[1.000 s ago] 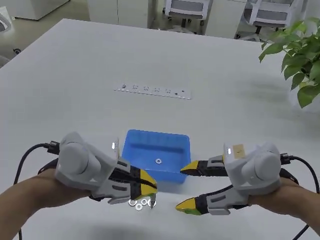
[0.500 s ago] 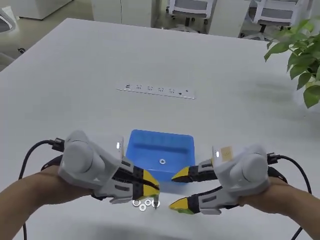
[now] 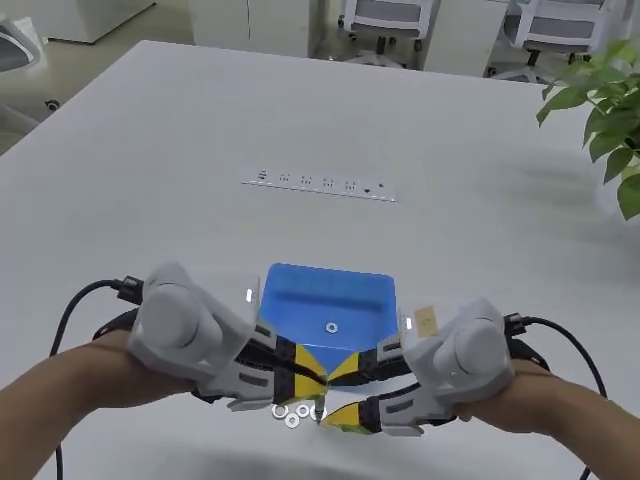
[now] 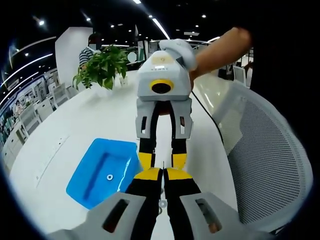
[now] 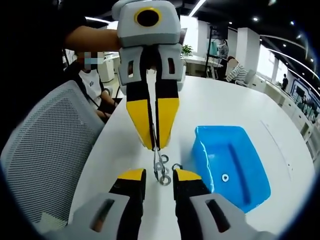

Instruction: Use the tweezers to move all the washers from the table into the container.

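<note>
Blue container [image 3: 300, 285] sits on the far side with one washer [image 3: 331, 326] in it, while the left tongs [image 5: 157, 145], clamped on the tweezers [image 5: 158, 155], aim them down at the washers [image 3: 297, 412] loose on the table [image 3: 400, 120], right tongs [image 5: 160, 174] parted alongside, probably to steady.

Near the front edge of the surface [image 3: 150, 150] sits the container [image 3: 300, 300], one washer [image 3: 331, 326] lying in it. More washers [image 3: 296, 414] lie clustered on the surface just in front of it. The left tongs [image 3: 314, 378] come in from the left and the right tongs [image 3: 338, 393] from the right, meeting tip to tip over the cluster. The tweezers [image 5: 157, 160], between the left tongs' jaws, reach down to those washers. A socket strip [image 3: 320, 184] lies behind the container. Chairs [image 3: 385, 18] stand beyond the far edge, and a plant [image 3: 605, 100] is at far right.
</note>
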`<action>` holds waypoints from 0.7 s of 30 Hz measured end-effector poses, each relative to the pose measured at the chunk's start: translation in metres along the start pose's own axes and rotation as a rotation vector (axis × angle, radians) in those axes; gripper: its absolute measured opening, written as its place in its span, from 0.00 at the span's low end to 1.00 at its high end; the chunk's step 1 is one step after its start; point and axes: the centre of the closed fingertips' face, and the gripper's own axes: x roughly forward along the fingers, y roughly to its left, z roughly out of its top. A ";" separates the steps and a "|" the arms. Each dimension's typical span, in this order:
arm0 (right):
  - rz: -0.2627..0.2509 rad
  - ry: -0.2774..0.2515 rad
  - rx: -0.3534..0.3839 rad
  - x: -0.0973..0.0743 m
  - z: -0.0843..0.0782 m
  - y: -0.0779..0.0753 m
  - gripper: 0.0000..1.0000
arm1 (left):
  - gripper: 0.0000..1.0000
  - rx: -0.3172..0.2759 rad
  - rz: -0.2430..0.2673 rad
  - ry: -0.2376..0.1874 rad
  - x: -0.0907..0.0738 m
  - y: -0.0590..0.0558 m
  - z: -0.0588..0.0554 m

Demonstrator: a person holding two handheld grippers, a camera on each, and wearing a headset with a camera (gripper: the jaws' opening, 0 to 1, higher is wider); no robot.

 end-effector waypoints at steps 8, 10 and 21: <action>0.015 0.025 -0.036 0.008 0.000 -0.002 0.14 | 0.05 0.001 -0.001 0.002 -0.001 0.000 0.000; 0.025 0.030 -0.040 0.009 0.000 -0.001 0.13 | 0.05 0.002 0.001 0.004 -0.001 0.001 0.000; 0.029 0.029 -0.067 0.012 0.000 0.001 0.09 | 0.05 0.001 0.001 0.002 -0.001 0.002 0.000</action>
